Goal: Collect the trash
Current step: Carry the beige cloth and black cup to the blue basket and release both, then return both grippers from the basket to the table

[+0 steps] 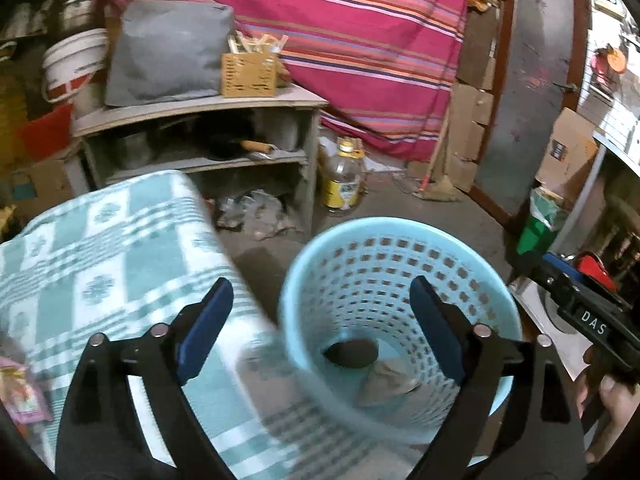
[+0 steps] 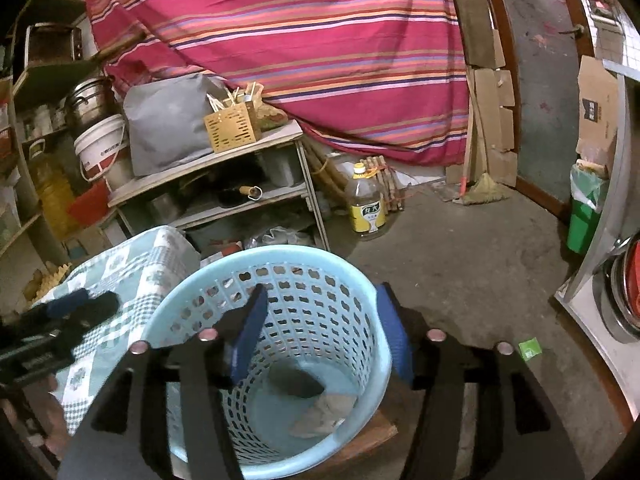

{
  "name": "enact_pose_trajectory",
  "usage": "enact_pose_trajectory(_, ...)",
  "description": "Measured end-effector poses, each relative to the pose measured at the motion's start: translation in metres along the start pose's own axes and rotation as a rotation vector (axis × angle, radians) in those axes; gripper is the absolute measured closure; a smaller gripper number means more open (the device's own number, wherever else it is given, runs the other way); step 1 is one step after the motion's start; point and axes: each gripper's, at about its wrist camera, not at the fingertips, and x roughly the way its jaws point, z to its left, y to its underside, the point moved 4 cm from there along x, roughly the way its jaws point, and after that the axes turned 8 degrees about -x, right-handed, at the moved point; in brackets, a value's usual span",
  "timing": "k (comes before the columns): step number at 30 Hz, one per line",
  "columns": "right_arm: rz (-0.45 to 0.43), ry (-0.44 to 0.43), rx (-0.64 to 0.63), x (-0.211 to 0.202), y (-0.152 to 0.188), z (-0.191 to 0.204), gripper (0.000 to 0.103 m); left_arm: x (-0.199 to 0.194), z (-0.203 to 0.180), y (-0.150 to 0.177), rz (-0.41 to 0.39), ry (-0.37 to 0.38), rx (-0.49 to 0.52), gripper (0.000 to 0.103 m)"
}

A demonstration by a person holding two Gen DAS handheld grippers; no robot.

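Trash lies at the bottom of the pale blue basket (image 1: 400,248): a dark oval lump (image 1: 352,354) and, touching it on the near side, a crumpled tan scrap (image 1: 386,384). Seen from the left wrist, the left gripper (image 1: 320,328) hangs with its blue-padded jaws spread wide and nothing between them, one finger over the green checked cloth (image 1: 100,264) beside the basket, the other over the basket's mouth. That view also catches the right gripper's black body and a bit of hand at the basket's right, cut by the frame edge.

From the right wrist, the right gripper (image 2: 320,336) is parted too and empty; its left finger hangs inside the basket's rim (image 2: 280,254), its right finger just outside the wall. Only this view shows a small green scrap (image 2: 529,349) on the concrete floor, right of the basket.

Beyond the basket stand a grey shelf unit (image 2: 248,196), a yellow-labelled bottle (image 2: 366,204) and a pink striped cloth (image 2: 320,52). Both views are blurred low down, so I can't make out what the lump is.
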Motion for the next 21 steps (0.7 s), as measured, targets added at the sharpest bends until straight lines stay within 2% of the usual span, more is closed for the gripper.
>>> enact_pose_trajectory(2, -0.002, -0.004, -0.014, 0.0, 0.0, 0.007, 0.038, -0.011, 0.015, -0.001, -0.016, -0.041, -0.005, 0.008)
enact_pose_trajectory(4, -0.005, 0.0, -0.026, -0.001, 0.0, 0.016, 0.029, -0.022, 0.031, -0.001, -0.028, -0.077, -0.012, 0.007)
enact_pose_trajectory(10, -0.008, -0.015, -0.05, -0.002, 0.002, 0.043, 0.015, -0.055, 0.083, 0.001, -0.044, -0.168, -0.049, 0.006)
enact_pose_trajectory(15, 0.004, -0.047, -0.08, 0.0, 0.009, 0.075, 0.009, -0.086, 0.132, 0.009, -0.049, -0.254, -0.082, 0.006)
enact_pose_trajectory(21, 0.008, -0.069, -0.109, -0.002, 0.014, 0.115, 0.006, -0.126, 0.192, 0.018, -0.079, -0.37, -0.097, 0.005)
